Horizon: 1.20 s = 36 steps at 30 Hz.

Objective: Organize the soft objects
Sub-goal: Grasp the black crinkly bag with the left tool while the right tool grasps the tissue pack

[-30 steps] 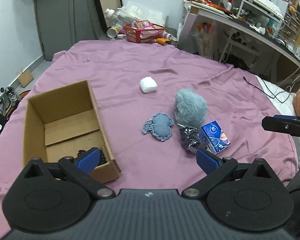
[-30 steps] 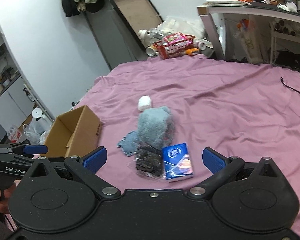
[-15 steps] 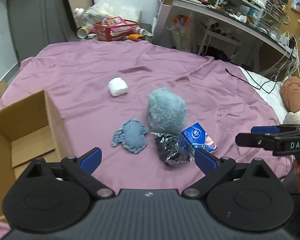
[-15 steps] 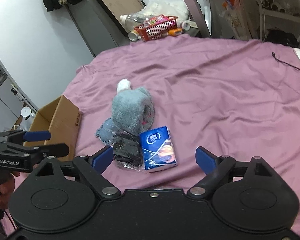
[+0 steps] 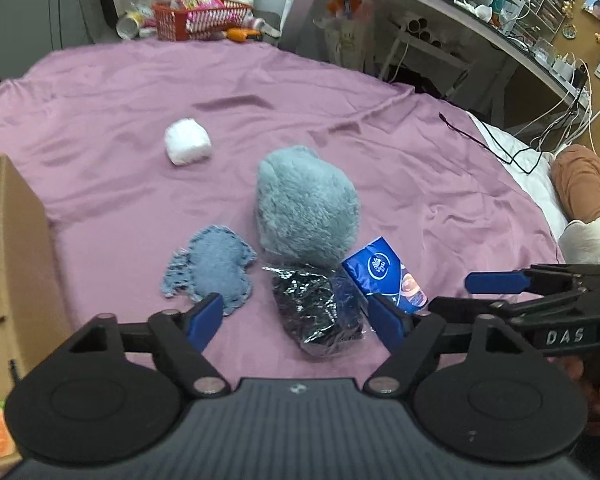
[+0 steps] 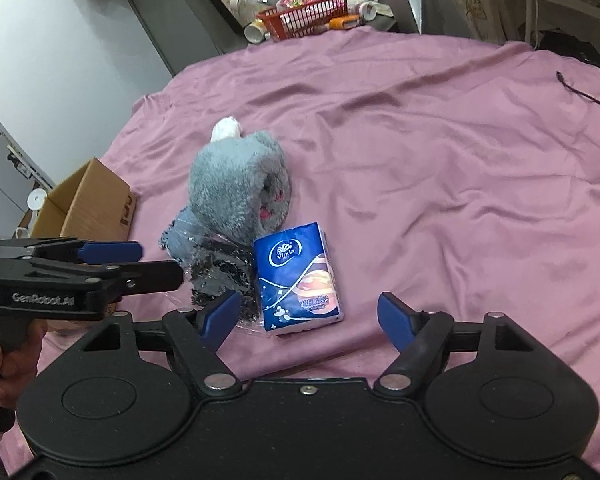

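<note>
Left wrist view. The left gripper [image 5: 296, 316] is seen spread wide, nothing between its blue pads. The foil bag [image 5: 320, 312] lies dead ahead, low centre of frame, just past the fingertips and within their span. The tissue pack [image 5: 388, 276] is found right of centre, touching the bag, its long axis slanting toward the lower right. The plush [image 5: 306, 204] sits at mid-frame behind both, touching the bag. A blue knit patch [image 5: 212, 266] lies left of centre, just beside the plush. A white ball [image 5: 188, 147] rests apart at upper centre-left. The box [image 5: 16, 240] is cut off at the left edge; what it holds cannot be made out from here. The right gripper [image 5: 480, 292] enters at the right edge, side-on; its spread cannot be judged in this view.

Right wrist view. The right gripper [image 6: 310, 316] is seen spread wide and empty. The tissue pack [image 6: 300, 280] lies at lower centre, directly ahead, long axis running nearly along the fingers, its near end between the pads' line. The foil bag [image 6: 220, 276] is touching its left side. The plush [image 6: 236, 188] stands behind, centre-left. The box [image 6: 88, 204] is seen at mid-left, open top; its inside is hidden. The left gripper [image 6: 140, 264] reaches in from the left.

Judgement: the pack is nearer the right gripper, the bag nearer the left.
</note>
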### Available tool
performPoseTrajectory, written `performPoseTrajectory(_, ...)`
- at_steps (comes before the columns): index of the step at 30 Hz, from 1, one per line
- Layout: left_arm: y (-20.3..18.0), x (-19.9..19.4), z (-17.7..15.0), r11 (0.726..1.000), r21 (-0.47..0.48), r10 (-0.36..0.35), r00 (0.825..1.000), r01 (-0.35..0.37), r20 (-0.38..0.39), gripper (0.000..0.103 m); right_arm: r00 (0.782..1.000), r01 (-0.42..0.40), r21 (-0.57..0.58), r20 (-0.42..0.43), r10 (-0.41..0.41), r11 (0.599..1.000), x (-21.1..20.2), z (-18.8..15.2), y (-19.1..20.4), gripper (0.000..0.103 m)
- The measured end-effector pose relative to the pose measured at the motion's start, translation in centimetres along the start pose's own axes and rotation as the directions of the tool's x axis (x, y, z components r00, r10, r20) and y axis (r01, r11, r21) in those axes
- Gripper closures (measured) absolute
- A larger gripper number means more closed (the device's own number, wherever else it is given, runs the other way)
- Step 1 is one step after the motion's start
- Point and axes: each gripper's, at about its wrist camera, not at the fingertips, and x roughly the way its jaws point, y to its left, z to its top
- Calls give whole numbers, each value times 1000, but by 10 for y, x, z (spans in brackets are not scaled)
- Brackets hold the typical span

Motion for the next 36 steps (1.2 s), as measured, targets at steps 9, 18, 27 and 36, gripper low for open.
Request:
performPoseTrajectory(9, 4, 34, 1, 999, -26, -45, 997, 44, -65, 47, 999, 11, -47, -47, -13, 999, 23, -1, 7, 34)
performPoseTrajectory(18, 9, 51, 1, 984, -129, -135, 986, 123, -94, 62, 997, 30, -99, -67, -37, 995, 38, -2, 17, 34)
performPoseTrajectory(27, 9, 37, -4, 988, -110, -116, 990, 107, -81, 68, 996, 44, -140, -72, -54, 989, 44, -5, 25, 52)
performPoseTrajectory(36, 16, 11, -12, 988, -124, -92, 995, 88, -28, 68, 999, 41, -131, -29, -45, 991, 19, -5, 29, 53)
